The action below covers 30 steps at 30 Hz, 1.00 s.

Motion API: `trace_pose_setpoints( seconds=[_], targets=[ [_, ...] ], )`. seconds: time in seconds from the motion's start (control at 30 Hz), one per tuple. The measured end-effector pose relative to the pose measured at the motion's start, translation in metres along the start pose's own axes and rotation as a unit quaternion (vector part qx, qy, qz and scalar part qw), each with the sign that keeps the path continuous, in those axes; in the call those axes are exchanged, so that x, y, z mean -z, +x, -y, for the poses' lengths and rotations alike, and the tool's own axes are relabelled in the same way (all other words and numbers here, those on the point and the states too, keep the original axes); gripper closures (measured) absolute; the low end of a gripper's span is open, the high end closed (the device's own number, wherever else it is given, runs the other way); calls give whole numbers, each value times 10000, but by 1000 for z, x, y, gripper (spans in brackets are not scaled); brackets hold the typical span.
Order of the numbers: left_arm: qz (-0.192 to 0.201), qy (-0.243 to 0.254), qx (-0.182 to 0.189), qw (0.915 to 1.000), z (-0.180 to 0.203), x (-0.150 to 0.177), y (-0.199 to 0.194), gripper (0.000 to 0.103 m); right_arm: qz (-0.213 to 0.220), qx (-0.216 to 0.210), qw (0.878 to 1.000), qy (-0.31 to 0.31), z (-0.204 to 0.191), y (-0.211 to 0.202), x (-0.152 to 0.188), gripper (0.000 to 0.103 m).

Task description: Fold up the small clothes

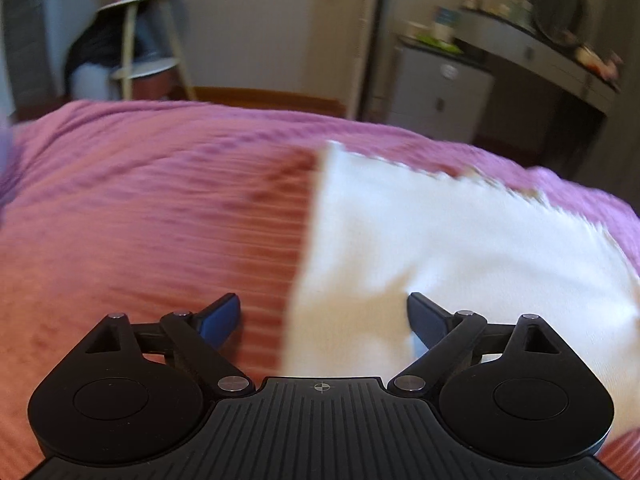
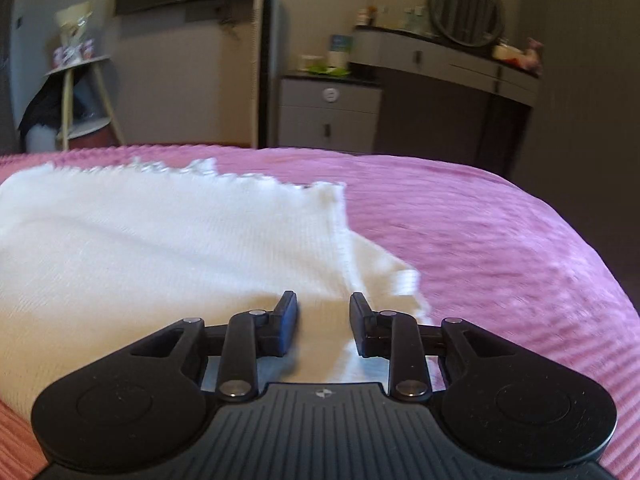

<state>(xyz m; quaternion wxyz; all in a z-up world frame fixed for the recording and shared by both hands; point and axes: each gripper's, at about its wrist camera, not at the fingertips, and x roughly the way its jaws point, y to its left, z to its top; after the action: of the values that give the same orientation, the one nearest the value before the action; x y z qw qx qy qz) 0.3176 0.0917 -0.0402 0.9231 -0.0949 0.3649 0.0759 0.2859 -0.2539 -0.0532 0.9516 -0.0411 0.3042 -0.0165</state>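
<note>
The white garment (image 1: 460,248) is lying flat on the pink bedspread (image 1: 140,220), the left gripper (image 1: 324,316) gaping wide over its side edge, while the right gripper (image 2: 324,312), half open and clamping nothing, is hovering above the opposite edge, probably readying 1 fold.

Bed with ribbed pink bedspread (image 2: 480,220); a white knitted garment (image 2: 160,240) lies spread flat upon it, ragged far edge showing.

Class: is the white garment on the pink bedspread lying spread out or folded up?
Mostly spread: the white garment lies flat on the bedspread, only its right edge doubled over. Blur hides finer folds.
</note>
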Motion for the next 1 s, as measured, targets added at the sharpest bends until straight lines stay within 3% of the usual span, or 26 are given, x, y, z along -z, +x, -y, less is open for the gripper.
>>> trace_pose_setpoints(
  seconds=[0.03, 0.07, 0.17, 0.23, 0.3, 0.37, 0.47, 0.57, 0.87, 1.0],
  targets=[
    [41, -118, -12, 9999, -8, 1, -5, 10, -34, 445, 9990, -48, -1, -5, 0, 67],
    [55, -212, -20, 9998, -16, 4, -10, 11, 9, 526, 9986, 22, 1, -13, 2, 67],
    [6, -293, 31, 9996, -33, 14, -25, 11, 160, -41, 9979, 623, 4, -49, 13, 67],
    [-204, -483, 460, 9976, -42, 23, -30, 11, 353, -368, 9972, 541, -10, -73, 23, 68],
    [-533, -745, 1158, 9890, -47, 32, -30, 11, 451, -681, 9956, 455, -25, -87, 31, 68],
    [-687, -839, 1356, 9848, -45, 37, -30, 11, 364, -868, 9949, 370, -37, -85, 37, 67],
    [-772, -655, 1271, 9867, -36, 37, -27, 12, 35, -580, 9980, 258, -42, -71, 47, 68],
    [-834, -507, 1109, 9890, -28, 33, -22, 13, -31, -205, 9994, 272, -28, -70, 54, 71],
    [-894, -134, 958, 9913, -18, 35, -17, 13, -84, -98, 9990, 427, -25, -73, 58, 74],
    [-899, -119, 909, 9917, -22, 32, -16, 23, -69, -7, 9995, 303, -25, -72, 60, 74]
  ],
)
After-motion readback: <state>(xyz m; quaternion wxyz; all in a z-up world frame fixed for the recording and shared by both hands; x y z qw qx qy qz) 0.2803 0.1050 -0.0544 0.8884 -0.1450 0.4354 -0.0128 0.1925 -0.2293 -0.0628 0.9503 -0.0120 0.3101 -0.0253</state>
